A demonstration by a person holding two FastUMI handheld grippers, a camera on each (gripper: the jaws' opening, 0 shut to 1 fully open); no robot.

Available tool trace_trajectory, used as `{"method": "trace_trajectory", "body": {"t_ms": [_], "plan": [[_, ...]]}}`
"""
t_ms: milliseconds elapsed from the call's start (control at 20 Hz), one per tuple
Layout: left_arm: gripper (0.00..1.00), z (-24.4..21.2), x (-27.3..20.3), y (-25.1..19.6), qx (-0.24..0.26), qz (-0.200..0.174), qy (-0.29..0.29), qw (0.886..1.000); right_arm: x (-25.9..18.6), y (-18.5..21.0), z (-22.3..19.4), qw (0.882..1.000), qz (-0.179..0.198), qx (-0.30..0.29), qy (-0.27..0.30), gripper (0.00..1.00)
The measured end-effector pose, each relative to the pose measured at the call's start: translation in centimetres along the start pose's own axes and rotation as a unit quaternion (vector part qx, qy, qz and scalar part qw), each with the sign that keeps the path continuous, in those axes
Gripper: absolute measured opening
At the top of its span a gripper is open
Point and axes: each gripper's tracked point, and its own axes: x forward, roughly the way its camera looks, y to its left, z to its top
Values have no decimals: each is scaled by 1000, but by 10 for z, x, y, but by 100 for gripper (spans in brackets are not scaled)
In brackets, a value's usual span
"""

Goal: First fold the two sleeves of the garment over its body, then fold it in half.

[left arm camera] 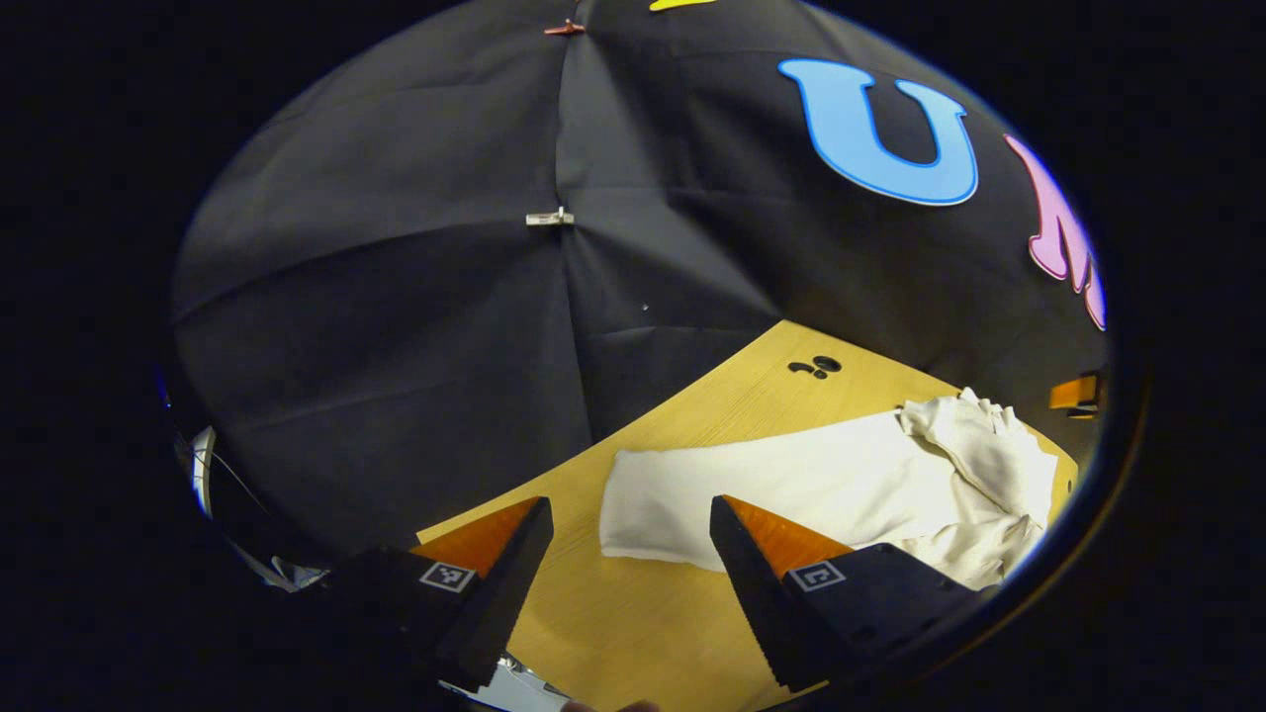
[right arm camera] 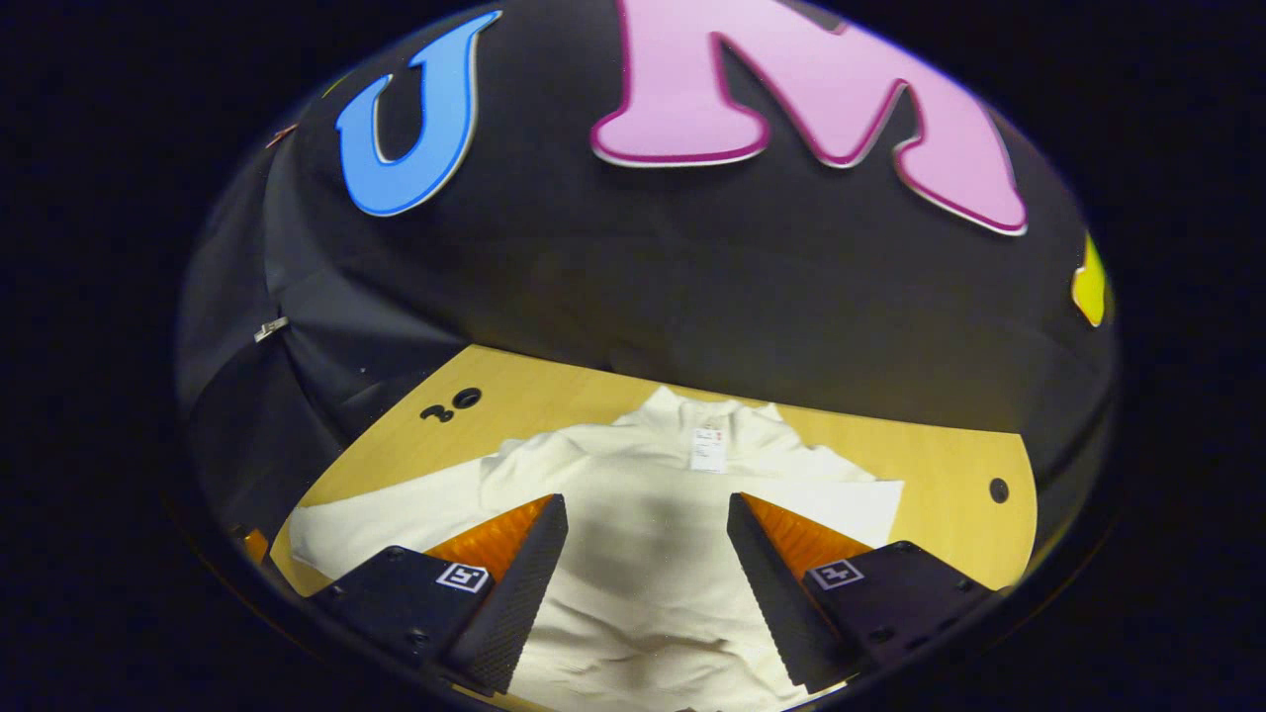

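A white long-sleeved garment [right arm camera: 643,534] lies flat on the wooden table [right arm camera: 949,465], its collar and small label [right arm camera: 707,447] toward the black wall. One sleeve [right arm camera: 376,524] stretches out to the left; the other sleeve [right arm camera: 851,499] reaches right. My right gripper [right arm camera: 648,514] hovers open above the garment's chest, nothing between its fingers. In the left gripper view the outstretched sleeve [left arm camera: 752,485] runs across the table, its cuff end nearest me, with the bunched collar part [left arm camera: 989,445] at far right. My left gripper [left arm camera: 633,519] is open above the cuff end, holding nothing.
The black cloth wall closes the table's far side. Small dark holes [left arm camera: 816,367] mark the tabletop near the back edge, and another hole [right arm camera: 999,489] sits at the right. Bare wood [left arm camera: 633,633] lies in front of the sleeve cuff.
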Motion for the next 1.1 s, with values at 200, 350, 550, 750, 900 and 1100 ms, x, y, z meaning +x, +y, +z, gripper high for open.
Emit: {"method": "trace_trajectory", "body": {"t_ms": [200,350,550,750,900,1100], "plan": [[99,-21,33,3,7,-6,33,999,-52,-81,3,998,-62,28,-19,100],[100,-32,54,-3,13,-13,52,998,-100,-138,-1,992,-112,51,-33,100],[99,-38,74,-10,26,-18,66,997,-170,-203,-15,979,-173,89,-52,100],[99,-43,92,-14,30,-9,83,996,-234,-246,-43,968,-216,112,-60,99],[99,-53,101,-12,13,-6,102,995,-275,-270,-64,959,-245,126,-69,99],[100,-58,107,-17,15,-13,110,994,-307,-286,-85,949,-269,148,-71,99]]}}
